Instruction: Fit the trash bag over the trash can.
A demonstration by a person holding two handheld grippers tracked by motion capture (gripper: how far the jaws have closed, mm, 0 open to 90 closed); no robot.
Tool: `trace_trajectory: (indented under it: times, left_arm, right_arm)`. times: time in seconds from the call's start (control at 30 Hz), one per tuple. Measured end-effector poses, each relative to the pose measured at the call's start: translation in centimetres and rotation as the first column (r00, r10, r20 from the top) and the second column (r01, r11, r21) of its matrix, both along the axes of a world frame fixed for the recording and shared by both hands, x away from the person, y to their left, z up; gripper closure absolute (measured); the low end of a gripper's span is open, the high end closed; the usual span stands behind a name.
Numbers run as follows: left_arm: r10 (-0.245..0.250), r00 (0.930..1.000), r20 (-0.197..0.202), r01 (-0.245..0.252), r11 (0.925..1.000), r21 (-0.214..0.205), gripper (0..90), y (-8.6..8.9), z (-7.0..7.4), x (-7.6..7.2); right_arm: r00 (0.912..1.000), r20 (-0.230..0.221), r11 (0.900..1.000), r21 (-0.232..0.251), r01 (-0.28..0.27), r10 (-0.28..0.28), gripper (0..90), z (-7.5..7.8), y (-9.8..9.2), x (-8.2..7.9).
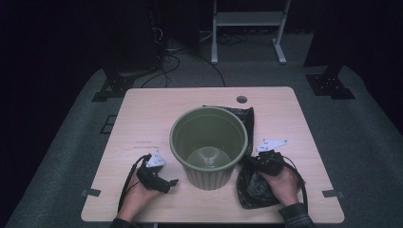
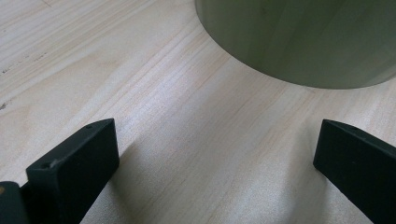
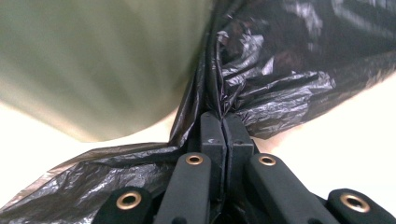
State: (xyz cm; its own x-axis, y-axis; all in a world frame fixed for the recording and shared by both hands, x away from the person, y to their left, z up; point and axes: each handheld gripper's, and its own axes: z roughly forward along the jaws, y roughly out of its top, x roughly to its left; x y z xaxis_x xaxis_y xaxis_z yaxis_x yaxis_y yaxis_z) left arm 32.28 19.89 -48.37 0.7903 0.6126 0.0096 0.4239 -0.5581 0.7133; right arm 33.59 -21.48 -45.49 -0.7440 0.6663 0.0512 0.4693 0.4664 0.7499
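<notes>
Black plastic bin bag (image 1: 254, 187) lies right of your green bin (image 1: 209, 142) | right gripper (image 3: 226, 122) pinches its film | left gripper (image 2: 215, 158) gapes empty | step: grasp made | next: lift bag over rim.

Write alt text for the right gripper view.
The right gripper, its black jaws shut, pinches a fold of crinkled black plastic bag. A ribbed olive-green plastic bin stands just behind on the pale wooden table.
</notes>
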Motion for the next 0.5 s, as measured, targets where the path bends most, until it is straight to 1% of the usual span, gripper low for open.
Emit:
trace_trajectory:
  times: [0.07, 0.13, 0.2, 0.23, 0.33, 0.5]
  left_arm:
    - [0.0, 1.0, 0.0, 0.0, 1.0, 0.0, 0.0, 0.0, 0.0, 0.0]
    - [0.0, 1.0, 0.0, 0.0, 1.0, 0.0, 0.0, 0.0, 0.0, 0.0]
    - [0.0, 1.0, 0.0, 0.0, 1.0, 0.0, 0.0, 0.0, 0.0, 0.0]
    - [0.0, 1.0, 0.0, 0.0, 1.0, 0.001, 0.0, 0.0, 0.0, 0.0]
    - [0.0, 1.0, 0.0, 0.0, 1.0, 0.001, 0.0, 0.0, 0.0, 0.0]
    - [0.0, 1.0, 0.0, 0.0, 1.0, 0.0, 0.0, 0.0, 0.0, 0.0]
  right_arm:
    - [0.9996, 0.019, 0.9996, 0.02, -0.02, 0.02, 89.2, 0.9, -0.4, -0.5]
    - [0.9985, 0.018, 0.9981, 0.034, -0.052, 0.051, 89.2, 1.6, -0.8, -0.8]
    - [0.9969, 0.02, 0.9964, 0.037, -0.077, 0.076, 89.2, 2.1, -1.0, -1.1]
    - [0.9949, 0.019, 0.9939, 0.046, -0.1, 0.099, 89.2, 2.6, -1.2, -1.3]
    - [0.9901, 0.024, 0.9883, 0.061, -0.14, 0.139, 89.1, 3.6, -1.5, -1.8]
    - [0.9814, 0.054, 0.9775, 0.094, -0.189, 0.184, 89.1, 5.5, -2.3, -2.5]
